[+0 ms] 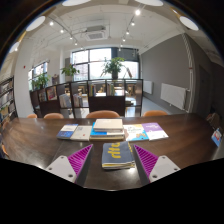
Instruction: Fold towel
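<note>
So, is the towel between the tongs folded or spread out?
Folded. The towel lies on the table as a compact stacked rectangle between the open tongs, whose fingers do not touch it.

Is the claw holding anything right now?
No, nothing is held. The claw is open, its fingers apart above the table, with a folded towel lying between them.

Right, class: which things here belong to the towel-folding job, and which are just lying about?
Job: gripper, jaws open; flat blue-and-yellow item between them, possibly the towel, cannot tell.
Lying about: books on the table, chairs, potted plants.
</note>
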`<action>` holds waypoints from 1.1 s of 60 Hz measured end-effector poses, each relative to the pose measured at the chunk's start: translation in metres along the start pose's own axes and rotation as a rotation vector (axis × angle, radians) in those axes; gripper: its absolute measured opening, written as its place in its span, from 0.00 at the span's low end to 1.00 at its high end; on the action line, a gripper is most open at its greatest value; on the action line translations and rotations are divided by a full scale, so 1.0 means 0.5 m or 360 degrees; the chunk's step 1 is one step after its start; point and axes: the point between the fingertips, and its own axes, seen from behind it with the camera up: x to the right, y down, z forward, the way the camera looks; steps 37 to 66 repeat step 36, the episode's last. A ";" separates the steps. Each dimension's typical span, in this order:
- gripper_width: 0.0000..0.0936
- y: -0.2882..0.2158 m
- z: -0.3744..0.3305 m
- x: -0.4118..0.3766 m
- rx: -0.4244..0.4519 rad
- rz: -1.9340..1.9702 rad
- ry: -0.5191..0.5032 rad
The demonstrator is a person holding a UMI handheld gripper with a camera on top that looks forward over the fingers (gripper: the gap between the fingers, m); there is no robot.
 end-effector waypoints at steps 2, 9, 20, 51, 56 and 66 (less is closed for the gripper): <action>0.84 0.012 -0.027 -0.005 0.0002 0.0008 0.0004; 0.84 0.074 -0.119 -0.021 -0.0035 0.0032 0.0029; 0.84 0.175 -0.202 -0.045 -0.0132 -0.0062 0.0033; 0.84 0.209 -0.267 -0.061 -0.0140 -0.0089 0.0011; 0.84 0.209 -0.267 -0.061 -0.0140 -0.0089 0.0011; 0.84 0.209 -0.267 -0.061 -0.0140 -0.0089 0.0011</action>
